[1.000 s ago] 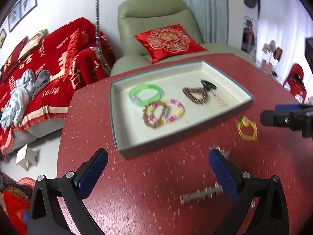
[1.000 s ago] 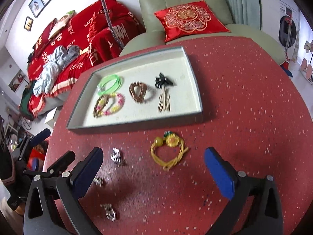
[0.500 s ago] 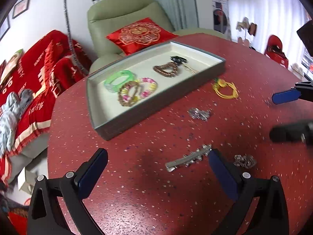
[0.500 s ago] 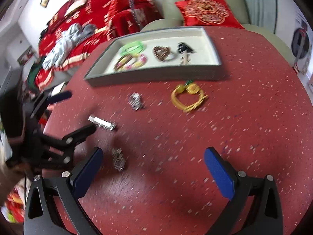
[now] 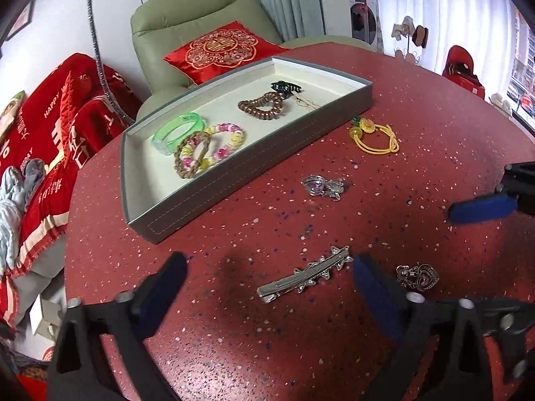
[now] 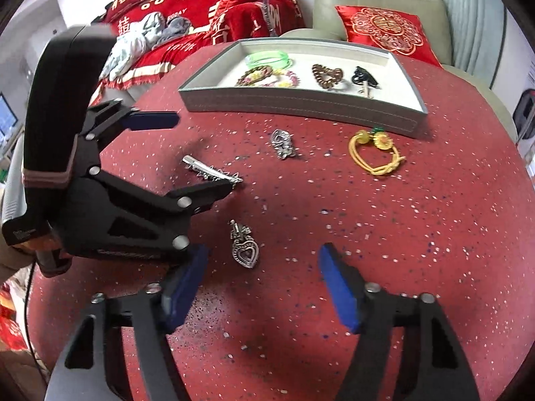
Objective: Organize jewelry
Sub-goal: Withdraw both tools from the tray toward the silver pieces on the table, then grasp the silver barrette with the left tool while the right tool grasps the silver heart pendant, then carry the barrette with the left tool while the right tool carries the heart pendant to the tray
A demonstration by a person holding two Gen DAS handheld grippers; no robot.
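My left claw (image 5: 267, 275) stands wide with nothing pinched; the silver star barrette (image 5: 306, 274) lies flat on the red speckled counter (image 5: 434, 127) between its 2 fingers, one end just beside the right pad. My right claw (image 6: 262, 275) has just been narrowing and sits about half open, empty, pointed steeply down with the silver heart brooch (image 6: 245, 249) lying just ahead of its gap, untouched. The left claw's black frame crowds that brooch from the left. Farther out lie a second silver brooch (image 6: 283, 142) and a yellow cord bracelet (image 6: 376, 153), both short of the grey tray (image 6: 301, 105). The tray holds a green bangle (image 5: 177, 130), 2 beaded bracelets (image 5: 207, 152), a brown coil tie (image 5: 262, 105) and a black clip (image 5: 284, 87). Beyond, a red blanket (image 6: 207, 3) reads "HAPPY"; a red cushion (image 5: 220, 50) rests on the green armchair (image 5: 187, 10).
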